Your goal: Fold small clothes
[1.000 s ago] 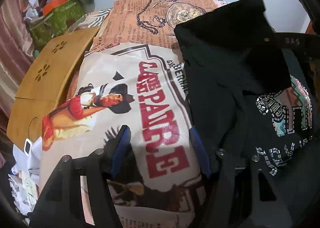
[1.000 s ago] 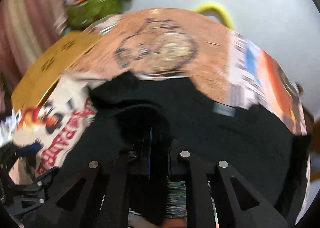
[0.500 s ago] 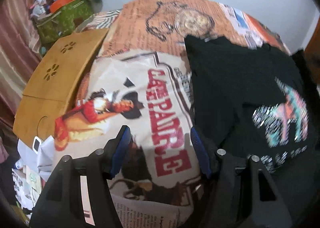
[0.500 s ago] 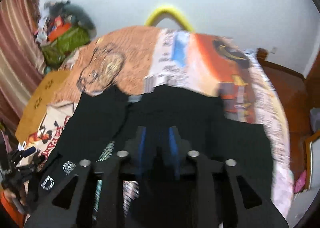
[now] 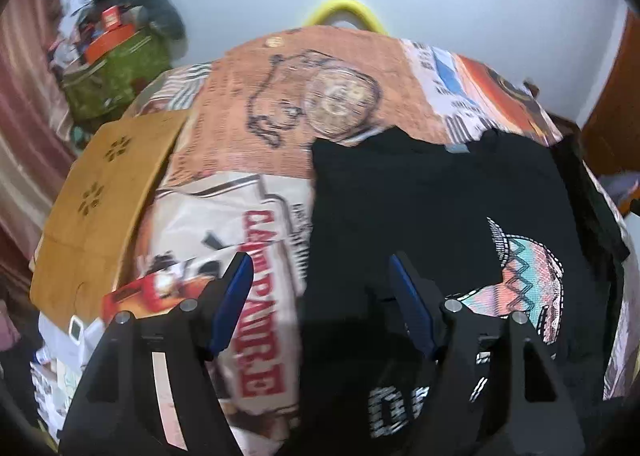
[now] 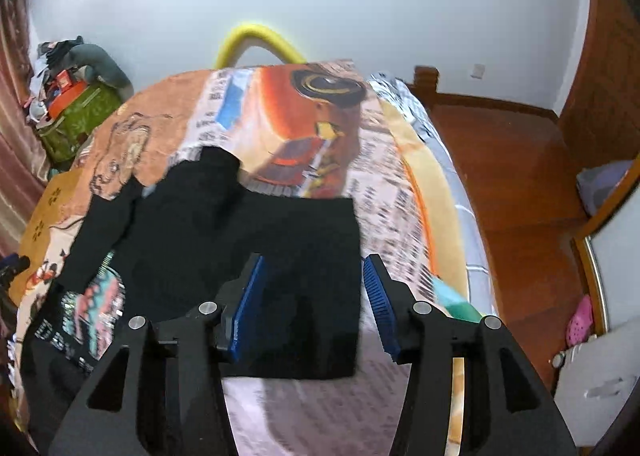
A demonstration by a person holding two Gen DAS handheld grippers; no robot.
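A black T-shirt [image 5: 420, 207] with a pink and teal print [image 5: 528, 280] lies on the bed, partly spread. In the right wrist view the shirt [image 6: 248, 240] shows one side folded over, its print [image 6: 100, 300] at the left. My left gripper [image 5: 320, 296] is open and empty, hovering above the shirt's left edge. My right gripper [image 6: 312, 292] is open and empty, above the shirt's right part.
The bed has a printed orange and white cover [image 5: 304, 103]. A wooden board [image 5: 104, 191] lies at its left. A green bag with clutter [image 5: 116, 71] stands at back left. A yellow tube [image 6: 256, 39] is behind the bed; wooden floor [image 6: 512, 191] is right.
My right gripper opened and let go of the black shirt, then pulled back to the right. The lifted shirt part now lies flat. My left gripper shifted right over the shirt's edge.
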